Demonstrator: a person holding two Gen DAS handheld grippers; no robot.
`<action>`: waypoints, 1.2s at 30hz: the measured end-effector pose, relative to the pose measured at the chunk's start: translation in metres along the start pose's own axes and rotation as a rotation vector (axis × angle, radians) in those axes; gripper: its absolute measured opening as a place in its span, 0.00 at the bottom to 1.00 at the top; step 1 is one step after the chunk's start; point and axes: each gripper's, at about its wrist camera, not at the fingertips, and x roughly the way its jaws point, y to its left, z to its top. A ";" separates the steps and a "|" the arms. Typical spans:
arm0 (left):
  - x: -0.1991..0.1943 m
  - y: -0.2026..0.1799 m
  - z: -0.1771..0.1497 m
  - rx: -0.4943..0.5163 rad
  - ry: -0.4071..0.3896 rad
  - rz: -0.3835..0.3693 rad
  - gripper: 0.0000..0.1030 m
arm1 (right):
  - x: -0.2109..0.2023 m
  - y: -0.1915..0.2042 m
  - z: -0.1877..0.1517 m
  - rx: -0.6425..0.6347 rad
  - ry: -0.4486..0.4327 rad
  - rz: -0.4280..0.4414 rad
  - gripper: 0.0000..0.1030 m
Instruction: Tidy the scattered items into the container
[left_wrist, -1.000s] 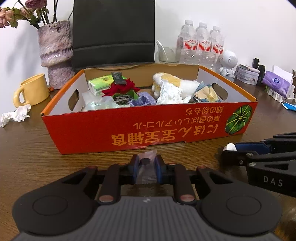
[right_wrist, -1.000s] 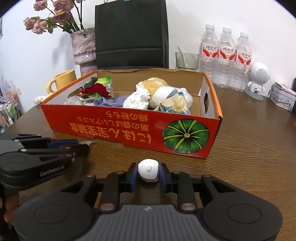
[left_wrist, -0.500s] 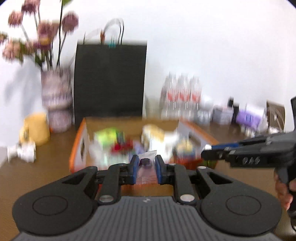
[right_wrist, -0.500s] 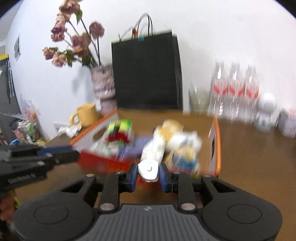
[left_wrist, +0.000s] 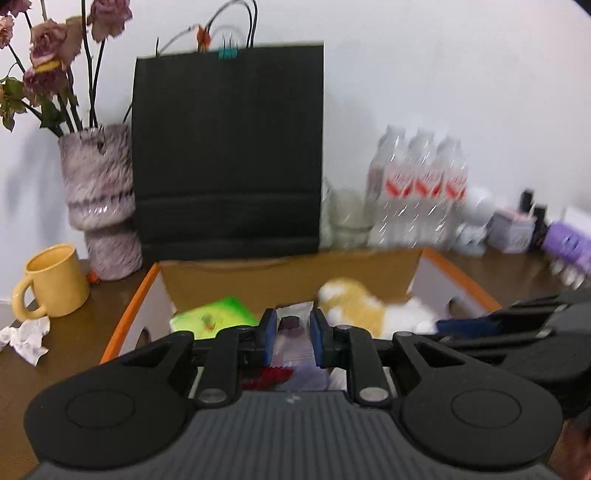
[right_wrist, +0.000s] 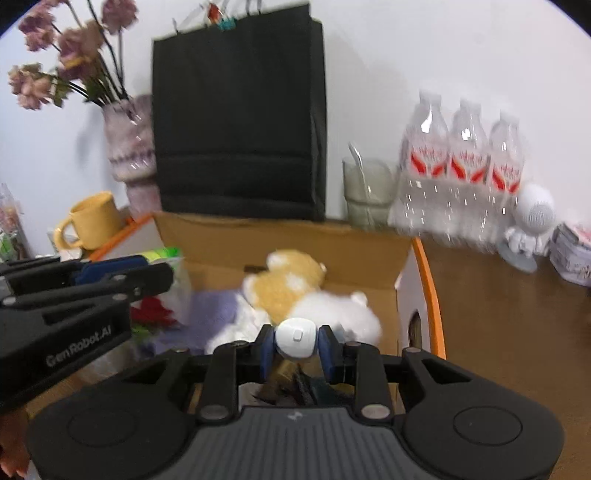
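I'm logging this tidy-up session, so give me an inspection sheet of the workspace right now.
Surface: brown wooden table, bare to the right of the box.
Job's things: orange cardboard box holds a plush toy, green packet and red flower.
Clutter: crumpled tissue beside yellow mug.
Grippers: left gripper shut on a small clear packet; right gripper shut on a small white device; both over the box.
Cables: nothing seen.
Surroundings: black paper bag, vase, water bottles, glass.
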 end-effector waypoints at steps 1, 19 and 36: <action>0.002 -0.001 -0.003 0.008 0.008 0.006 0.20 | 0.003 -0.001 -0.002 0.003 0.012 0.005 0.24; -0.069 0.022 0.003 -0.078 -0.093 0.035 1.00 | -0.048 -0.007 0.003 0.052 -0.018 -0.007 1.00; -0.157 0.037 -0.034 -0.216 -0.045 -0.004 1.00 | -0.152 0.040 -0.033 -0.042 -0.114 -0.087 1.00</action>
